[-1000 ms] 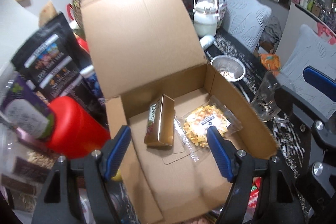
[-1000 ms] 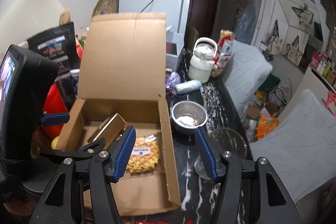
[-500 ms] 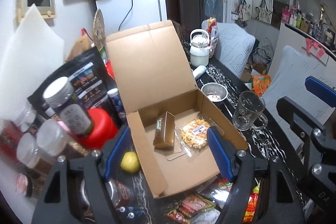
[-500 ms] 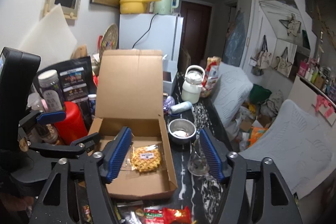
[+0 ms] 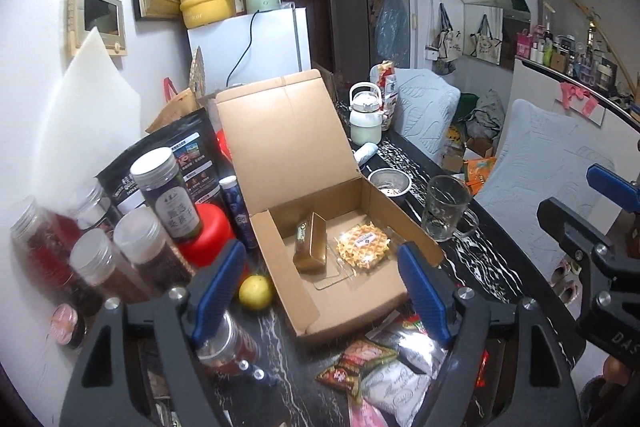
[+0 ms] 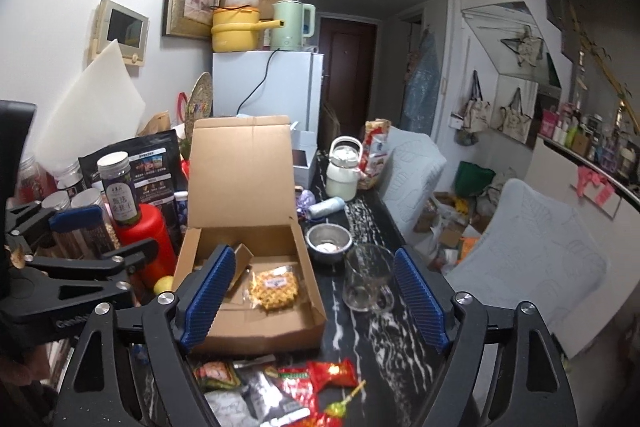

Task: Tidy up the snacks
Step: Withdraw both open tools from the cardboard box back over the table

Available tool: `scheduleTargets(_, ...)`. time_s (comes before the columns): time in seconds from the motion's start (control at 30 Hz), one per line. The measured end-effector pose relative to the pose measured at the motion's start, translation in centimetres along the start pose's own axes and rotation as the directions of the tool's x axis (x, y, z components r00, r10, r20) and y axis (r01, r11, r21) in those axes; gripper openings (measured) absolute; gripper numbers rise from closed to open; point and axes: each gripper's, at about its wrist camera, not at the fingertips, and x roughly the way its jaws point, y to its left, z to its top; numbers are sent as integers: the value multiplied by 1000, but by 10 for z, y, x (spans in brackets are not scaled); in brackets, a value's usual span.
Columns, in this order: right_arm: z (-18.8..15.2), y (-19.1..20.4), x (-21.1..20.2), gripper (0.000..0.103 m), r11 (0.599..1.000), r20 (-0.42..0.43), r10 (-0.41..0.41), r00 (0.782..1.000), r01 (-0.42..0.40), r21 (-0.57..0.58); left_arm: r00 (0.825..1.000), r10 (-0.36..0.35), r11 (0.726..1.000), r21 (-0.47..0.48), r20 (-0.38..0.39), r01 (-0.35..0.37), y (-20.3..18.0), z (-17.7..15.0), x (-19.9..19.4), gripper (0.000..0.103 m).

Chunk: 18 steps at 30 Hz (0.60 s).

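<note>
Both the left gripper (image 5: 320, 287) and right gripper (image 6: 312, 299) are opening, nothing between the jaws. A waffle packet (image 5: 363, 247) and gold box (image 5: 310, 249) are seen inside the cardboard box (image 5: 384, 211) on the black marbled counter (image 5: 492, 267); the labels cannot be read.

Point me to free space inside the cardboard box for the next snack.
Cardboard box: near half of the floor is bare, in front of the gold box and bagged waffle. Crowded: jars to its left, snack packets along its front.
</note>
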Motion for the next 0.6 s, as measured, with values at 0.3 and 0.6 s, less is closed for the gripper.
scheduleTargets(0.3,-38,-5,-34,83,999,-13,-24,1000,24,39,1000,-14,999,33,20,14,-10,-40,-34,83)
scheduleTargets(0.6,-78,-1,-60,86,998,-32,-25,999,27,60,999,-44,998,43,-18,45,-15,-82,-45,83)
